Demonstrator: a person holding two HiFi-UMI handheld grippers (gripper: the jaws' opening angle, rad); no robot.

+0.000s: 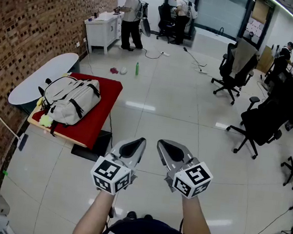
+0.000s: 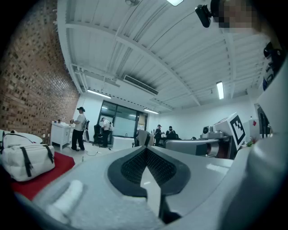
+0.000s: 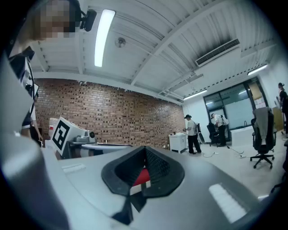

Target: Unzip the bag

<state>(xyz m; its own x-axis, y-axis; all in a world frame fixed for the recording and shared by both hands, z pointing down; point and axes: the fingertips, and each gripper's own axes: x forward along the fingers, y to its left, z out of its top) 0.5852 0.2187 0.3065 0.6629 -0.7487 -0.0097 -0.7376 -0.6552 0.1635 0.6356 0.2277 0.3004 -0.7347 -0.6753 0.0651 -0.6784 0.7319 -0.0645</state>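
A white backpack with black straps [image 1: 71, 99] lies on a red-topped low table [image 1: 101, 114] by the brick wall, at the left of the head view; the bag [image 2: 24, 159] also shows at the left edge of the left gripper view. My left gripper [image 1: 136, 148] and right gripper [image 1: 164, 150] are held side by side in front of me, well apart from the bag, both shut and empty. The left gripper [image 2: 145, 158] has its jaws closed together. The right gripper [image 3: 144, 164] does too, with a bit of the red table showing through below.
A white oval table [image 1: 42, 77] stands beyond the red one against the brick wall [image 1: 32, 15]. Black office chairs [image 1: 231, 71] are scattered at the right. Two people [image 1: 129, 16] stand at the far end by a white cabinet [image 1: 101, 29]. A green bottle [image 1: 137, 68] stands on the tiled floor.
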